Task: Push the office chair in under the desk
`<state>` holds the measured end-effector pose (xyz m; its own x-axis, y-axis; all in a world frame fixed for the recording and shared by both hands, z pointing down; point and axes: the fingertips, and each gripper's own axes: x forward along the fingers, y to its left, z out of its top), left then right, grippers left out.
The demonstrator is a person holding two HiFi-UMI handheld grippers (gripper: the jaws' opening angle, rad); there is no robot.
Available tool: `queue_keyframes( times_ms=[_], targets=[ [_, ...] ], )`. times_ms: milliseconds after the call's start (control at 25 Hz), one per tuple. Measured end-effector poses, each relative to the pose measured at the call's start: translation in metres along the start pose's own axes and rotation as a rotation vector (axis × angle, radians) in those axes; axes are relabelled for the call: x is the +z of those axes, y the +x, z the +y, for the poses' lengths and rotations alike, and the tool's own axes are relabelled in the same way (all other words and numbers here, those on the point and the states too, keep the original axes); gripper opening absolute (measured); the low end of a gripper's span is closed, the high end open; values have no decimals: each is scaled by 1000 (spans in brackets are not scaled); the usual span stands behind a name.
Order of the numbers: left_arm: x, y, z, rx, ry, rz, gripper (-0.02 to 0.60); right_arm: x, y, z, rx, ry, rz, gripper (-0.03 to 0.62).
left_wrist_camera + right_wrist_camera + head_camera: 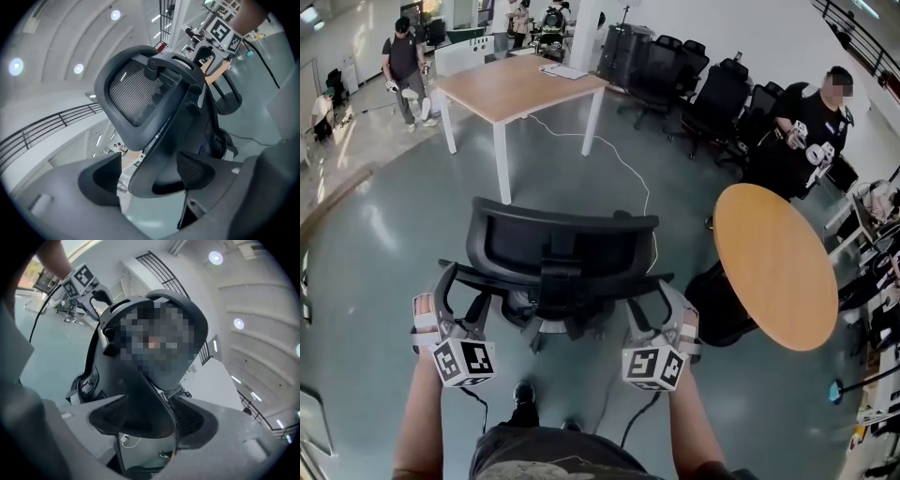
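Desk (520, 86) well ahead, office chair (553, 246) standing well short of it, backrest nearest. Left gripper (150, 172) and right gripper (154, 420) both released, jaws wide astride the backrest frame. Step: getting hold. Next, likely: clench both, push straight toward desk.

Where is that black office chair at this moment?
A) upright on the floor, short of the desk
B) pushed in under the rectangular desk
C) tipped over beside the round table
A: the office chair stands upright on the floor, with a stretch of floor between it and the rectangular desk.
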<state>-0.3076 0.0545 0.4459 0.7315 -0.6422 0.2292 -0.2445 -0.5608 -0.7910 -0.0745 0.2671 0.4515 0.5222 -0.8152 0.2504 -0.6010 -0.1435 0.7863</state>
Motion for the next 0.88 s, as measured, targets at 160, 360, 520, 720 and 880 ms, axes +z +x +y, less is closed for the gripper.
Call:
queue_keyframes(
  times_ms=[160, 360, 520, 720, 880],
  targets=[
    [-4, 10, 3, 5, 23, 31, 402, -2, 12, -1, -22, -87, 37, 287],
    [-14, 21, -4, -18, 99, 78, 400, -6, 23, -3, -32, -123, 81, 288],
    [-20, 32, -2, -4, 115, 92, 397, -7, 31, 1, -18, -152, 92, 288],
    [-17, 47, 4, 14, 111, 98, 383, -5, 37, -1, -26, -143, 96, 287],
    [-18, 51, 0, -11, 89, 109, 350, -5, 42, -1, -25, -157, 100, 276]
  ],
)
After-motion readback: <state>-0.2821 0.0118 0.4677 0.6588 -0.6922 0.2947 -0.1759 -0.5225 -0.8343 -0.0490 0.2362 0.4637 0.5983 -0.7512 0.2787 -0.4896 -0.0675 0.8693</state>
